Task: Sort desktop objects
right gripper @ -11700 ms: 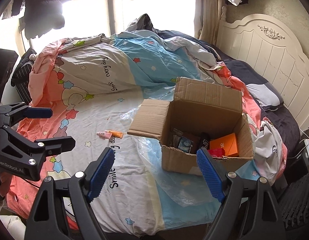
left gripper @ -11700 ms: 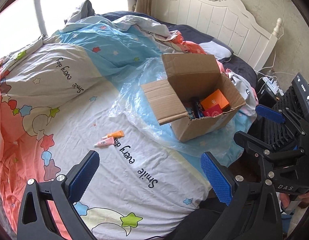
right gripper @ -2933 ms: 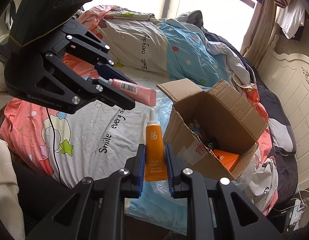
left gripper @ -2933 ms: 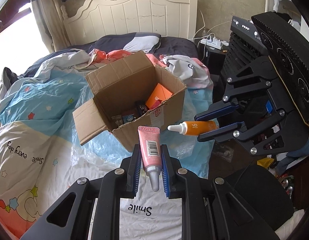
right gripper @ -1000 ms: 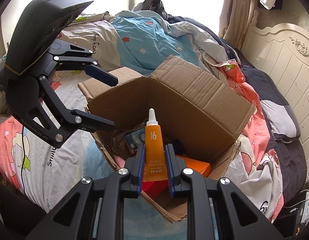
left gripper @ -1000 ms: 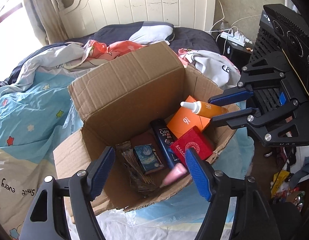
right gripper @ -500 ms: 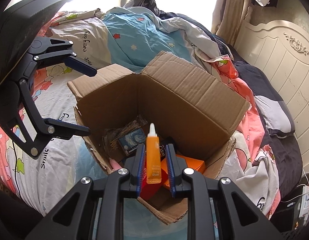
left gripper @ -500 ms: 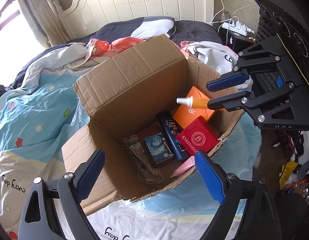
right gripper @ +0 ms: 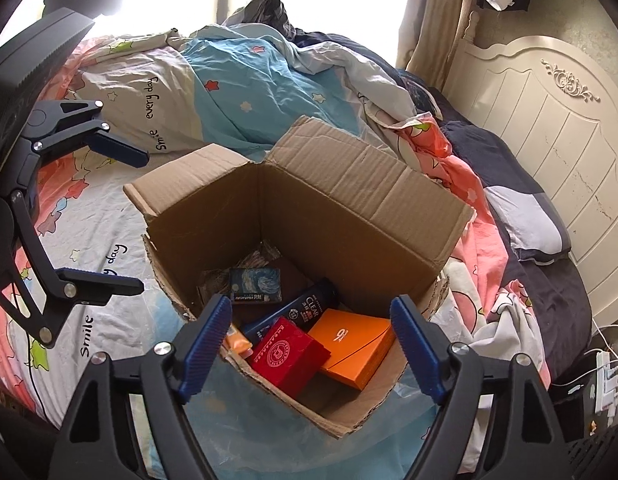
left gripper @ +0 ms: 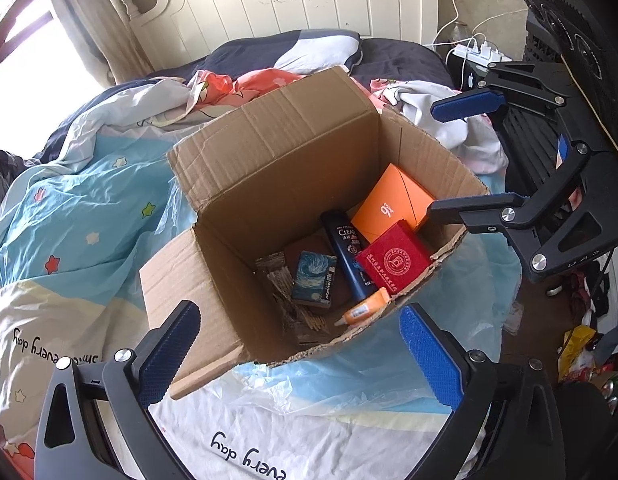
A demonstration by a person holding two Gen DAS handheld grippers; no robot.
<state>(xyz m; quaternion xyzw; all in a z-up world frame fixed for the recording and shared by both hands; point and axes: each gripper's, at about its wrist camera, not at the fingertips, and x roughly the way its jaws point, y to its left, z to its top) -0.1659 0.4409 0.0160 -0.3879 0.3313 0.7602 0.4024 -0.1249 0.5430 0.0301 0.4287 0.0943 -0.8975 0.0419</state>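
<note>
An open cardboard box (left gripper: 269,152) (right gripper: 349,184) stands on the bed. Inside lie an orange box (left gripper: 393,204) (right gripper: 353,344), a red box (left gripper: 393,262) (right gripper: 289,356), a dark shampoo bottle (left gripper: 349,256) (right gripper: 305,312), a starry-night card box (left gripper: 315,278) (right gripper: 255,284) and the orange tube (left gripper: 367,308) (right gripper: 237,340) at the near wall. The pink tube is hidden. My left gripper (left gripper: 297,348) is open and empty in front of the box. My right gripper (right gripper: 309,340) is open and empty over the box; it also shows in the left wrist view (left gripper: 469,156).
Clear plastic sheet (left gripper: 321,384) lies under the box on a star-print duvet (right gripper: 237,80). White headboard (left gripper: 309,12) stands behind. A power strip with cables (left gripper: 479,50) and floor clutter (left gripper: 581,352) sit to the right of the bed.
My right gripper has opened and the orange tube has dropped into the box, by the near wall. My left gripper has pulled back a little, staying open.
</note>
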